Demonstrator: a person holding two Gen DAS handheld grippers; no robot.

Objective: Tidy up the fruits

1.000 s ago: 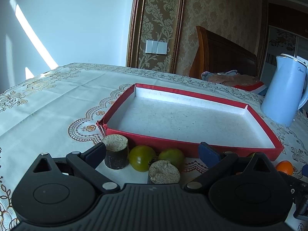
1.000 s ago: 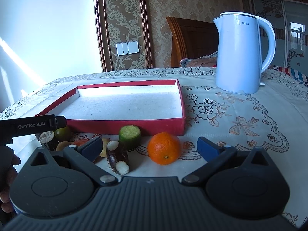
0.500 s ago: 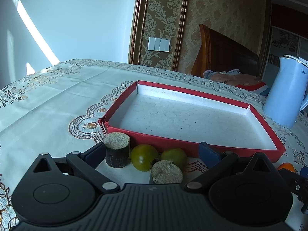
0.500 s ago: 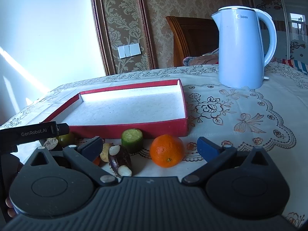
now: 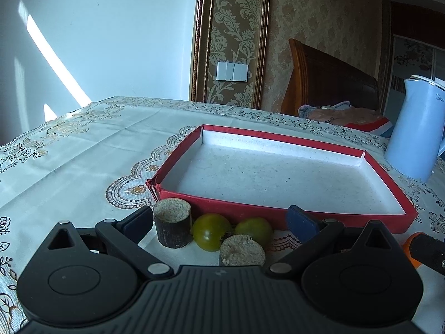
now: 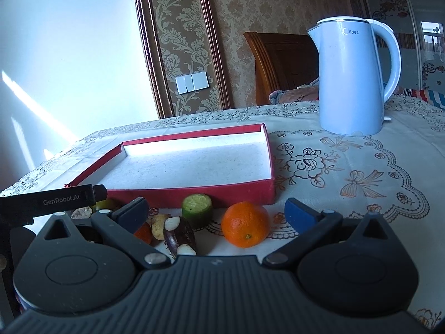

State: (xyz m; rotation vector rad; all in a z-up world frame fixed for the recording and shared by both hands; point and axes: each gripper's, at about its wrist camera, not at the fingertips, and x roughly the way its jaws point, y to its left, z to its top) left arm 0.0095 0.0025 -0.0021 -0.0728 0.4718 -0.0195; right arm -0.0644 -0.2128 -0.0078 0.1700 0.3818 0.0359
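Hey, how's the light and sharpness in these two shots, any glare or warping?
Left wrist view: sunlight streaks the wall, the red tray is sharp, and fisheye bends the door frame. Right wrist view: glare washes the tray floor's far edge, the orange is crisp, and the kettle leans from distortion.

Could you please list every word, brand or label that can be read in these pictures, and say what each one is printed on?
"GenRobot.AI": on the black bar of the left gripper, right wrist view.
"Midea", first letter partly faded: on the blue kettle.
The kettle's marking in the left wrist view is too small to read.
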